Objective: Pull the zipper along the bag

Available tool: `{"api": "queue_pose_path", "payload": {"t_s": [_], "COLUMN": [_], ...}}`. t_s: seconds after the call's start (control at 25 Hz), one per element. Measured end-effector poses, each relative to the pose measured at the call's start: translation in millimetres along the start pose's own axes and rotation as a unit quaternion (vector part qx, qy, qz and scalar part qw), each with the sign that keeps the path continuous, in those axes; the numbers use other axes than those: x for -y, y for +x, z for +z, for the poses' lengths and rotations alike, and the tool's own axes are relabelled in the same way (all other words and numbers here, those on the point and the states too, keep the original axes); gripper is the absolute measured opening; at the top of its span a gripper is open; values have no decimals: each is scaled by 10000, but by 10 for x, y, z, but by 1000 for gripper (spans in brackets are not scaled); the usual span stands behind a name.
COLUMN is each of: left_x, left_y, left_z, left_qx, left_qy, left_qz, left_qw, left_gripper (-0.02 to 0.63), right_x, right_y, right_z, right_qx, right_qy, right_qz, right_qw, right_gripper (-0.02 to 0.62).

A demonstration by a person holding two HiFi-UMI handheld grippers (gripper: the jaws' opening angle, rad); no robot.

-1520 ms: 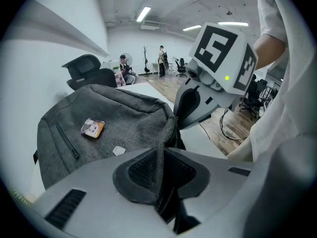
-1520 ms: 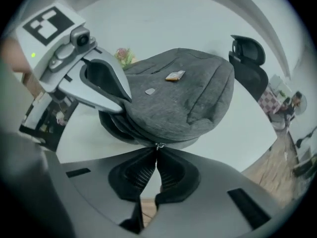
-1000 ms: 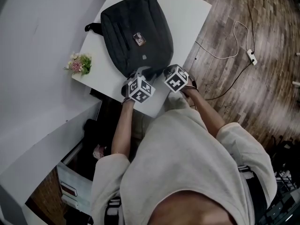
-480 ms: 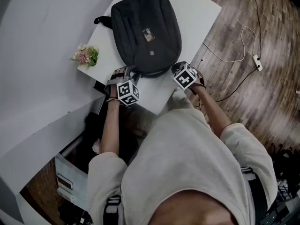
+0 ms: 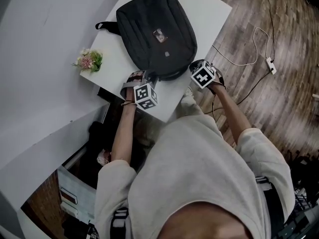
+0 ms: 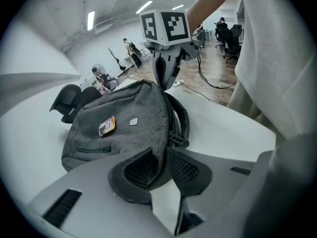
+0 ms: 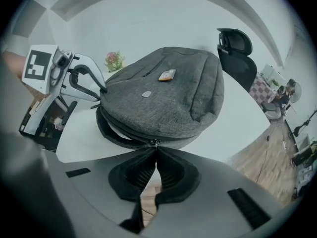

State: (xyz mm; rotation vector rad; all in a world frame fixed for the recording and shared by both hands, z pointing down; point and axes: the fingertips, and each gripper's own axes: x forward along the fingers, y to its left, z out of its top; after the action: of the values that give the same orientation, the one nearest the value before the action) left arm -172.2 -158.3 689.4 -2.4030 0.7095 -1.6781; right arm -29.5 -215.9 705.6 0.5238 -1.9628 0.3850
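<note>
A dark grey backpack (image 5: pixel 157 34) lies flat on the white table (image 5: pixel 212 11). At its near left corner, my left gripper (image 5: pixel 143 79) has just been closing, and its pads (image 6: pixel 141 168) now pinch the bag's fabric edge (image 6: pixel 159 148). My right gripper (image 5: pixel 193 67) is at the near right end of the bag, shut on the zipper pull (image 7: pixel 155 144) on the zip line running round the bag's rim. In the left gripper view the right gripper (image 6: pixel 162 83) stands at the far side of the bag. The right gripper view shows the left gripper (image 7: pixel 101 89) at the bag's left edge.
A small pot of flowers (image 5: pixel 89 61) stands at the table's left edge. A wooden floor lies to the right, with a cable and power strip (image 5: pixel 269 61). A black office chair (image 7: pixel 237 46) stands beyond the table. People stand far off in the room (image 6: pixel 101 76).
The right gripper has slid right along the bag's near end, widening its gap from the left gripper. The left gripper swung out left, then came back against the bag's corner.
</note>
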Motion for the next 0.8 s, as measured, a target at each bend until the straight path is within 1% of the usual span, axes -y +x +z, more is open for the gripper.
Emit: {"api": "queue_pose_path", "payload": {"t_s": [0.28, 0.44, 0.6, 0.72, 0.8], "left_x": [89, 93, 77, 77, 81], "left_y": [253, 374, 444, 452, 460], "left_z": [706, 978, 1079, 1078, 1073], "left_qx": [445, 579, 597, 685, 730], "left_qy": [-275, -444, -478, -648, -714], "left_qz": [-35, -88, -133, -222, -269], "left_qw": [9986, 9973, 9970, 9953, 9944], "left_gripper": [91, 86, 83, 81, 80], "right_x": [727, 1043, 1146, 1081, 1003], "right_y": [-134, -118, -107, -157, -193], "right_z": [-225, -314, -336, -327, -310], "right_qx": [-348, -556, -699, -733, -685], "right_qy": [-79, -164, -176, -135, -46], "right_qz": [-530, -718, -857, -956, -912], "right_qw": [9980, 9957, 9937, 9926, 9935], "right_gripper": [20, 20, 20, 20, 21]}}
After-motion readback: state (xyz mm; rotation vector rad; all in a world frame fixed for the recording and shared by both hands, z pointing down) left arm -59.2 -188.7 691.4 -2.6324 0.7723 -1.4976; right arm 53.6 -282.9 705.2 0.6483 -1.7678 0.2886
